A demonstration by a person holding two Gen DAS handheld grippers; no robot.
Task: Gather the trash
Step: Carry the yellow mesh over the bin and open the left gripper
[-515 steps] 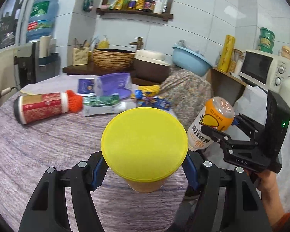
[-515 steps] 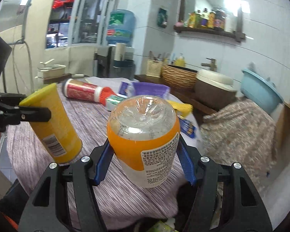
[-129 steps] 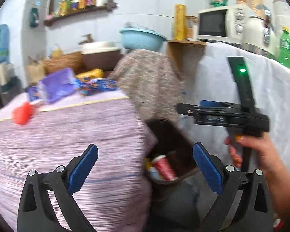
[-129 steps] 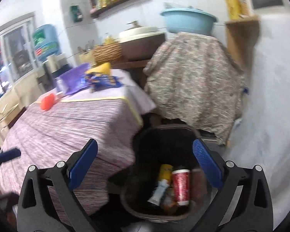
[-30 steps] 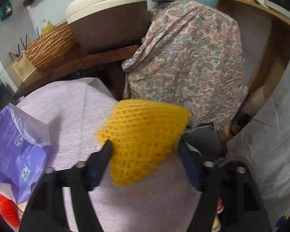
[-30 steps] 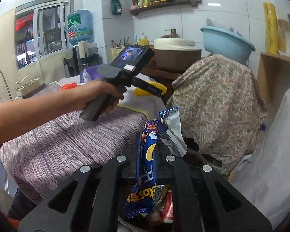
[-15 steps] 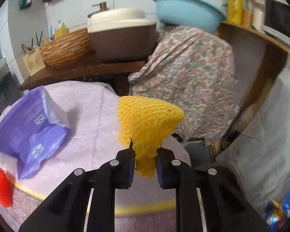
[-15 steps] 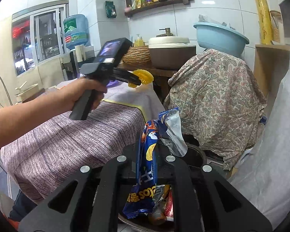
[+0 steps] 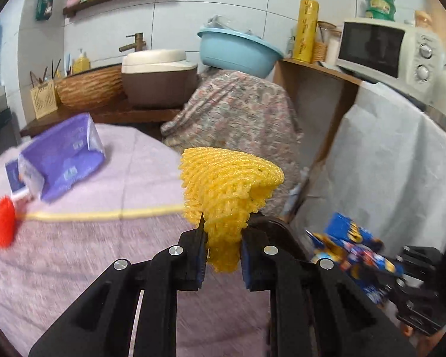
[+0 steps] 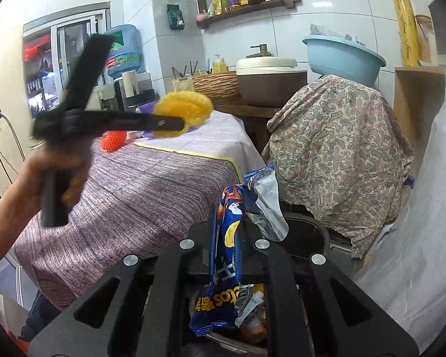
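left gripper [image 9: 223, 253] pinches crumpled yellow foam net [image 9: 227, 190], honeycomb mesh.

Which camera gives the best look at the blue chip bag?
The right wrist view. The crinkled blue foil chip bag hangs sharp and central in the right gripper, above the dark trash bin. The left wrist view shows it only blurred, near the right edge.
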